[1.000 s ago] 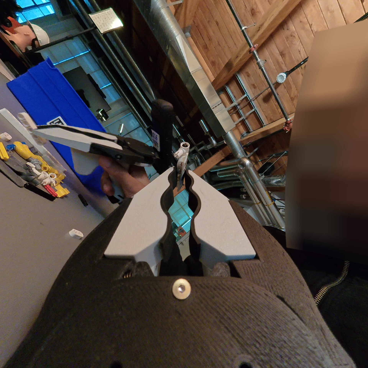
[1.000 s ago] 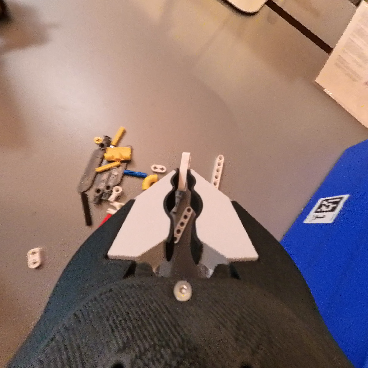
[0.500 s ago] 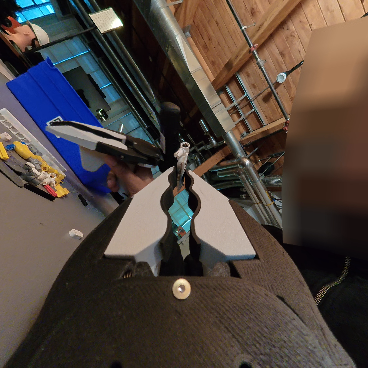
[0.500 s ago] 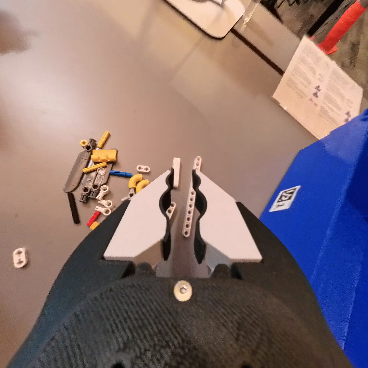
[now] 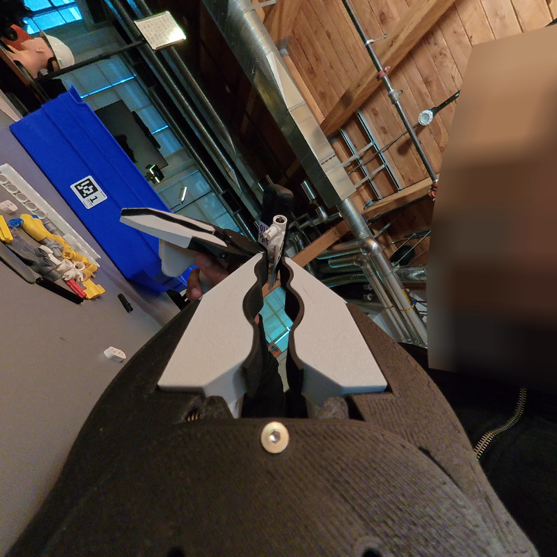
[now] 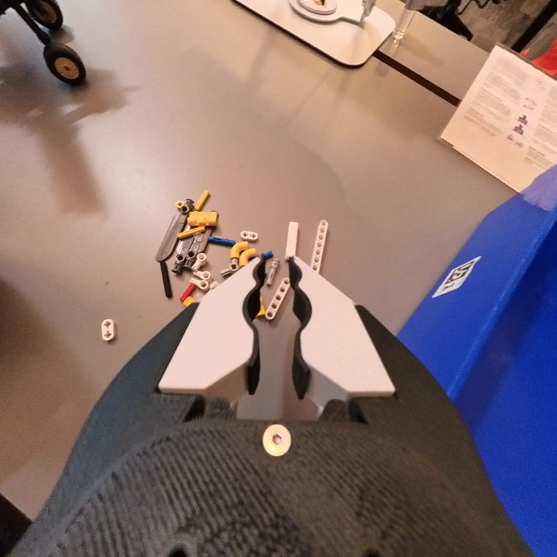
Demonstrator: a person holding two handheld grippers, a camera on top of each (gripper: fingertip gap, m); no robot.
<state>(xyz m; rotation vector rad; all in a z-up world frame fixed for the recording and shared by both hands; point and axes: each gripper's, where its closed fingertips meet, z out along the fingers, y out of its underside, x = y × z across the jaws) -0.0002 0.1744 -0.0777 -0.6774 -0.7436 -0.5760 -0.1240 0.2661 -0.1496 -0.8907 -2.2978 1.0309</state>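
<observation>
Left wrist view tilts up toward the ceiling; right looks down close on the table [image 6: 271,135]; both show the blue bin [image 5: 90,168].

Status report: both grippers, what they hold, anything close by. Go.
Left gripper raised, fingers shut on small white connector piece. Right gripper open, holding nothing, above loose building pieces on grey table. Blue bin alongside.

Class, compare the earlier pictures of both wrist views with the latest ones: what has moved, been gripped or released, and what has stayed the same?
The right gripper opened and let go of the flat white piece, which now lies on the grey table beside the long holed beam. In the left view it has drawn closer. Unchanged: the left gripper stays shut on the small white connector assembly; the loose parts pile and blue bin have not moved.
</observation>
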